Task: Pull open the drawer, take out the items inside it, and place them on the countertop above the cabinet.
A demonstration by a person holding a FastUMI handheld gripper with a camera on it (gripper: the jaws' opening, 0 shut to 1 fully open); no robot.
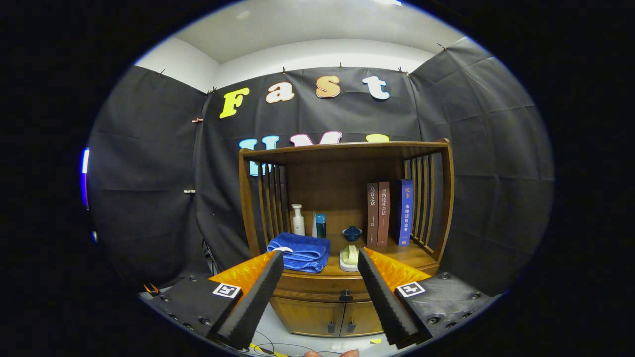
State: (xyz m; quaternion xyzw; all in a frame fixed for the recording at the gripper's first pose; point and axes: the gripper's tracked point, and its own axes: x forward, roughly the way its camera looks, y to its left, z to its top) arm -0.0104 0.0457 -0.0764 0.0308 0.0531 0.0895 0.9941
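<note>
Your gripper [320,258] stands open, holding nothing — the drawer's knob [346,297] lies ahead, between its 2 fingers, slightly low; drawer shut.

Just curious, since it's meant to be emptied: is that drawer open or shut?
Shut. The drawer front sits flush with the cabinet, its knob untouched; the tongs are open, short of it.

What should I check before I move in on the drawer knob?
1. Gripper open: ok, fingers spread wide, holding nothing.
2. Drawer state: shut, not yet pulled.
3. Knob lined up: ok, it sits between the fingers, well beyond the tips.
4. Free countertop spot: ok, bare wood ahead of the books.
5. Blue towel overhanging the front edge, near the drawer: cannot tell if it interferes.
6. Drawer contents: cannot tell.
</note>
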